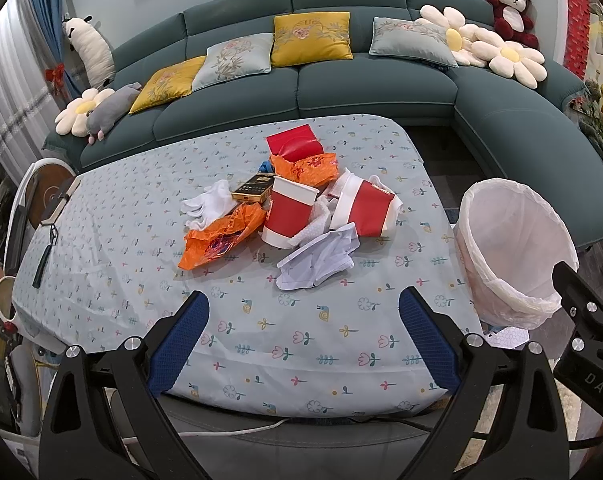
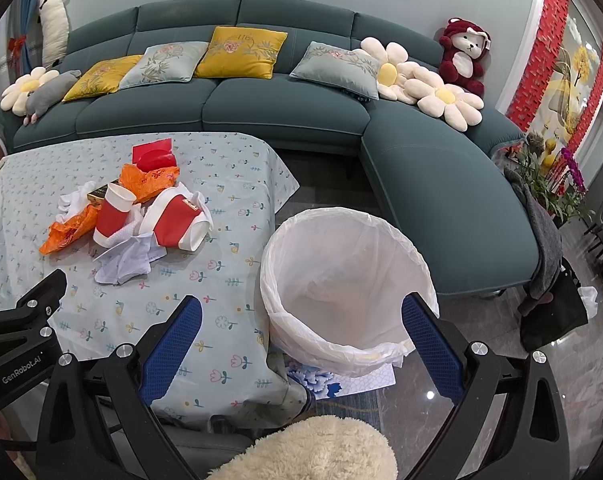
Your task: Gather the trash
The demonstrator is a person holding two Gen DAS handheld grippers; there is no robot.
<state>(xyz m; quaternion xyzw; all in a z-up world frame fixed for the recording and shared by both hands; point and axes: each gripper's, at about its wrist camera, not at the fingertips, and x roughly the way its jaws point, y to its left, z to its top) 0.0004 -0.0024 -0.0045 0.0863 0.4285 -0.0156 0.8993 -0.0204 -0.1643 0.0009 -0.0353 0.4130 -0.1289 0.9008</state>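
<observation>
A pile of trash lies mid-table: an upright red paper cup, a tipped red cup, orange wrappers, crumpled white paper, a black-and-gold box, white gloves and a red envelope. A white-lined bin stands on the floor at the table's right. My left gripper hangs open above the table's near part, short of the pile. My right gripper is open over the bin's near rim, holding nothing.
The flowered tablecloth covers the table, with a strap and flat object at its left edge. A teal sofa with cushions and plush toys runs behind and wraps round to the right. Plants and a dark cloth stand far right.
</observation>
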